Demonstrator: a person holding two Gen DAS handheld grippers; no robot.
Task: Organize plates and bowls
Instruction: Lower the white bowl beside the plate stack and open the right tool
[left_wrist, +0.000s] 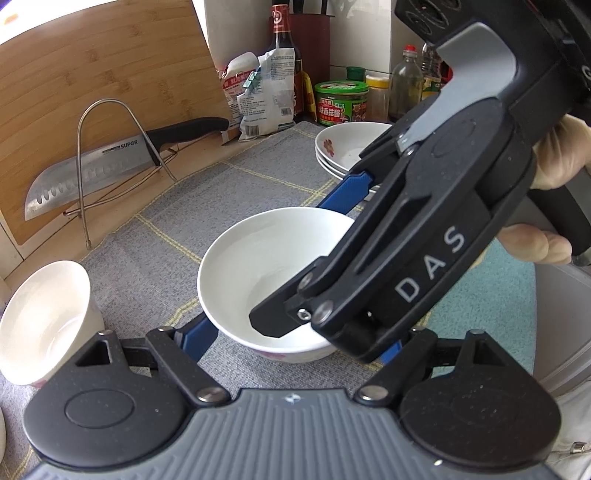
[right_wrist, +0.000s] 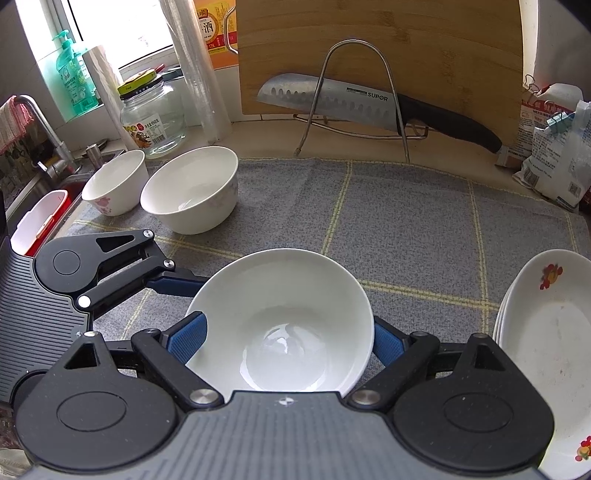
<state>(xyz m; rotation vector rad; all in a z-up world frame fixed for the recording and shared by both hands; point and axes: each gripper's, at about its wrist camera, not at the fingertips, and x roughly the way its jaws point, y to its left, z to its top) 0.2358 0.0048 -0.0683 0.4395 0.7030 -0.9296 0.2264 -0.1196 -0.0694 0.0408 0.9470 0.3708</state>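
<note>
A plain white bowl (left_wrist: 258, 266) (right_wrist: 284, 317) stands upright on the grey checked mat (right_wrist: 406, 221). My left gripper (left_wrist: 295, 343) has its blue pads low on either side of it; the left pad (left_wrist: 197, 336) touches the wall, while the right one is mostly hidden. My right gripper (right_wrist: 288, 338) grips the same bowl, blue pads (right_wrist: 186, 334) pressed on both sides. Its black body (left_wrist: 424, 258) crosses over the bowl, held by a gloved hand (left_wrist: 554, 155). Two more white bowls (right_wrist: 192, 188) (right_wrist: 114, 184) stand at the far left. A stack of flowered plates (right_wrist: 546, 350) (left_wrist: 351, 147) lies to the right.
A large knife (right_wrist: 351, 99) rests in a wire rack against a bamboo cutting board (right_wrist: 406, 44) at the back. Jars, sauce bottles (left_wrist: 284, 55) and bags line the wall. The sink and tap (right_wrist: 44, 147) lie at the left edge. Another bowl (left_wrist: 44, 321) stands close on the left.
</note>
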